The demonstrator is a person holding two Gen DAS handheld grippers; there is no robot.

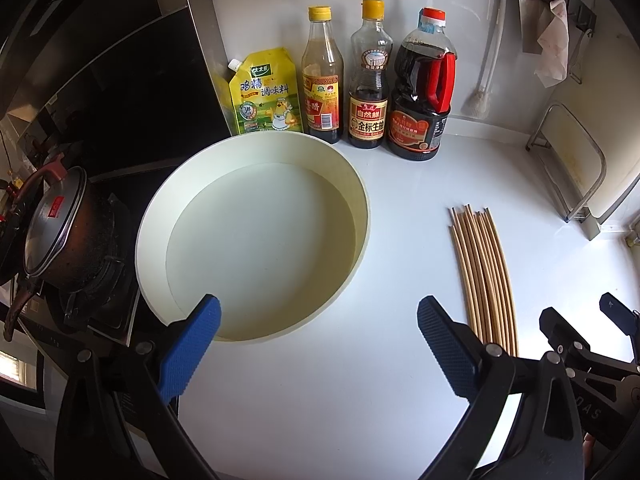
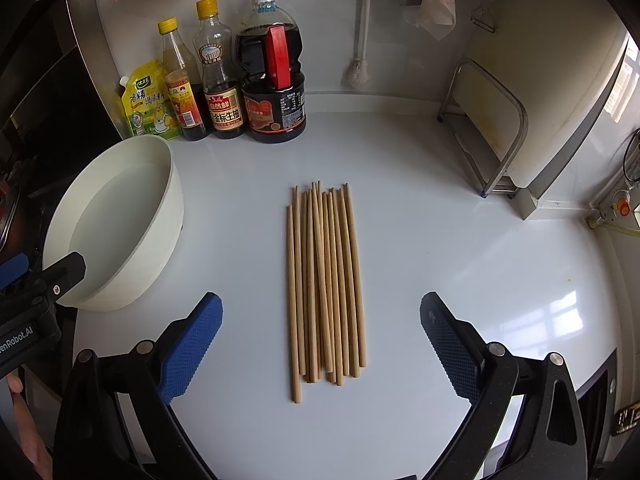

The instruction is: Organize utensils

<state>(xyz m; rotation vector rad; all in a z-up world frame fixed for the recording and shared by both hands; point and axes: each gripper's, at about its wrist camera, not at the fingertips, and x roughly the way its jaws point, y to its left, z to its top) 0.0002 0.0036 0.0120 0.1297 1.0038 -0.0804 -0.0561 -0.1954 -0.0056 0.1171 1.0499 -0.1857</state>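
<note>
Several wooden chopsticks [image 2: 325, 280] lie side by side in a loose bundle on the white counter, pointing away from me. My right gripper [image 2: 320, 340] hovers over their near ends, open, with nothing between its blue pads. A cream round basin [image 1: 256, 236] holding water sits on the counter to the left of the chopsticks [image 1: 482, 276]. My left gripper [image 1: 318, 344] is open just in front of the basin's near rim, its left pad overlapping that rim. The basin [image 2: 120, 220] also shows at the left of the right wrist view.
Along the back wall stand a yellow seasoning pouch [image 1: 266, 94], two yellow-capped bottles [image 1: 322, 80] and a large red-capped soy sauce jug [image 1: 424, 92]. A lidded black pot [image 1: 60, 228] sits on the stove at left. A metal rack [image 2: 484, 128] holds a board at back right.
</note>
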